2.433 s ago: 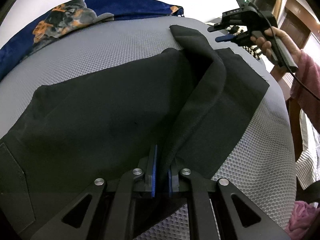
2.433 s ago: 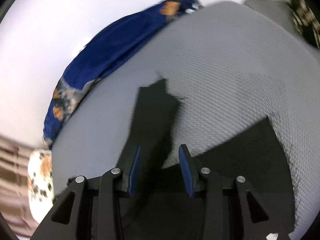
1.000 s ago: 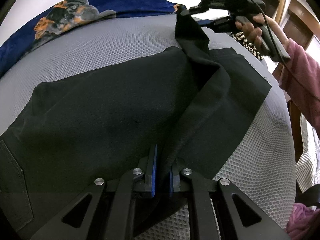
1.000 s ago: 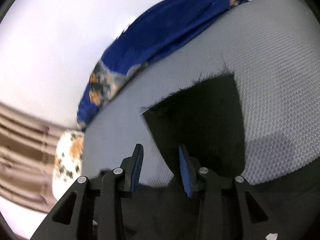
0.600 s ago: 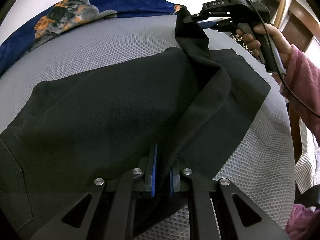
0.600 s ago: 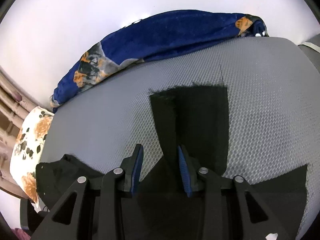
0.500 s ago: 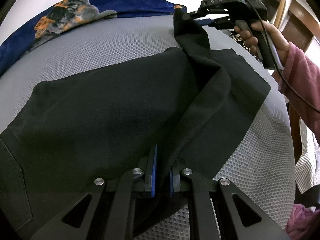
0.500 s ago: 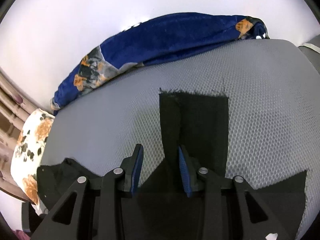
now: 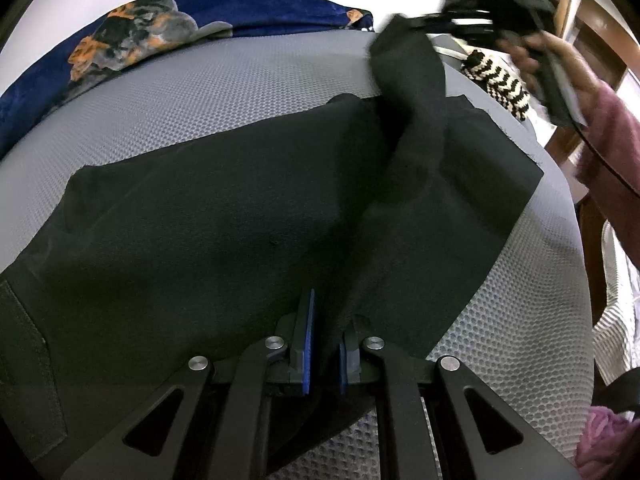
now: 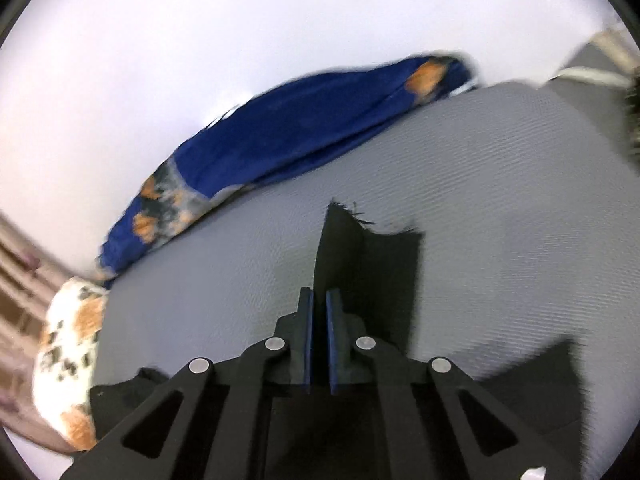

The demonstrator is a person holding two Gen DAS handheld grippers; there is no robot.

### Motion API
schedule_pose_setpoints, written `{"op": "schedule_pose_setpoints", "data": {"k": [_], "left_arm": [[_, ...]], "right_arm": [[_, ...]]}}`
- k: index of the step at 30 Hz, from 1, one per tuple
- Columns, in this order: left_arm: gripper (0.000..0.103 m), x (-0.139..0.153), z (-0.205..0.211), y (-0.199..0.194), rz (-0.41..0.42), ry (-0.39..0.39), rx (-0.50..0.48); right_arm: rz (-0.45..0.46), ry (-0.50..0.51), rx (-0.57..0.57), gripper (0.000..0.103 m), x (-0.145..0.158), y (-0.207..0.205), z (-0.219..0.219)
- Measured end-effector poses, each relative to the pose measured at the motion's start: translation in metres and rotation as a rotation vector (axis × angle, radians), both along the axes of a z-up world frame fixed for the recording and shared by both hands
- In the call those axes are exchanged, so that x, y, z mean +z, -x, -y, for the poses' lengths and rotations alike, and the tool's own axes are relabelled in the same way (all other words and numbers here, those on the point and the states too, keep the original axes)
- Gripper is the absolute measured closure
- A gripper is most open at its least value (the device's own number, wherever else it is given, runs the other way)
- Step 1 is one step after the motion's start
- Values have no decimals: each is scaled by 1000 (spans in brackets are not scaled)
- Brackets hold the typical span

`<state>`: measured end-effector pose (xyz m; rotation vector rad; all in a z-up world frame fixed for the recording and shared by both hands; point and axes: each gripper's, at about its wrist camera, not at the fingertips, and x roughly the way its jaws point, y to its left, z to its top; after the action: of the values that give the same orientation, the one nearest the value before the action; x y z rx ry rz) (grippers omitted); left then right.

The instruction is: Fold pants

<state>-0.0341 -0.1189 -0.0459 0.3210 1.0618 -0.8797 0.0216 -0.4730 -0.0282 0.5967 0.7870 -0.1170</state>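
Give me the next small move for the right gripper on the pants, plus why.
Probably carry the pinched leg end over toward the far side of the black pants. The right gripper has just closed its fingers on that raw hem, which is already raised off the grey mattress. The left gripper is shut on the near end of the same leg, so the fold line is anchored.

Left gripper (image 9: 323,344): black linkage arms, blue pads, silver screws. Right gripper (image 10: 319,344) the same; black cable; mauve sleeve (image 9: 612,148).
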Motion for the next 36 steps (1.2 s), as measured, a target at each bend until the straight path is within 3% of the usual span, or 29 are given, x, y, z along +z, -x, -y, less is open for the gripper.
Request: {"op": "schedule_pose_setpoints", "data": {"k": [2,9,14,19,22,26,30,36], "left_arm": [[92,0,1,1,2,-1,-2],[92,2,8,11,59,-33,-51],[92,2,17,28,156,-98,-127],[91,2,18,28,158,-102,-128],[91,2,18,29,158,-103,-120],[91,1,19,32,169,-112,-116],[91,2,18,29,152,-103,-109],[91,2,18,28,148,-105,-107]], "right_arm": [[-7,53,-41,98,11,25,3],[-208,249,-195,99,6,118,-10],[-368,222,-299,99,-16,156,-11],[-492,161,-306,94,-43,143,-1],[-417,-27,-267,90,-50,123,13],[-341,-113,-188,89,-45,92,25],[-322,-252,-93,81,-58,74,37],[-186,-214,-153,81,-37,123,49]]}}
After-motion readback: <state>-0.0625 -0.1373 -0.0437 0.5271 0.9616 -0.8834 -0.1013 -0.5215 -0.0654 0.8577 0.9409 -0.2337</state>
